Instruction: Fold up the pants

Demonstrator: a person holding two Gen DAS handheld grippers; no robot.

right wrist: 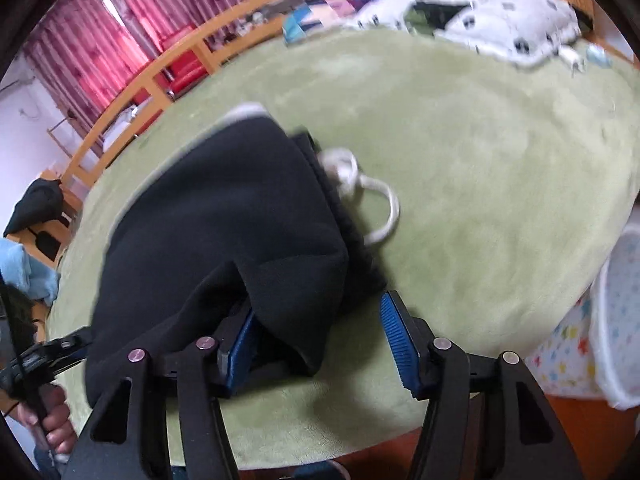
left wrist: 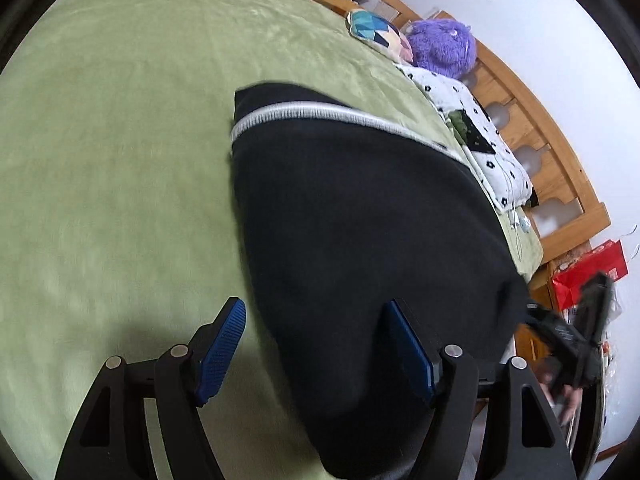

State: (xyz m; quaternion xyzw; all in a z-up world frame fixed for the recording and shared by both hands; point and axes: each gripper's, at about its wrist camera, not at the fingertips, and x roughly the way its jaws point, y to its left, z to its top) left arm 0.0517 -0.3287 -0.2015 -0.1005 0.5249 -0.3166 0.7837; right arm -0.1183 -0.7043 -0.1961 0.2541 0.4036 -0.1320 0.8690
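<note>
The black pants (left wrist: 360,220) lie folded on the green blanket (left wrist: 120,140) that covers the bed, a white ribbed stripe (left wrist: 320,114) running along their far edge in the left wrist view. The left gripper (left wrist: 316,344) hangs over the near end of the pants with its jaws spread wide; one blue pad (left wrist: 220,348) is over bare blanket, the other over black cloth, and nothing is caught between them. The right gripper (right wrist: 320,340) is also spread wide, with a fold of the pants (right wrist: 224,220) draped over its left pad and into the gap, though the pads do not pinch it. A white drawstring (right wrist: 372,196) loops out of the waistband onto the blanket. At the far side sit a purple plush toy (left wrist: 444,46), a patterned white pillow (left wrist: 468,128) and the wooden bed frame (left wrist: 560,184).
</note>
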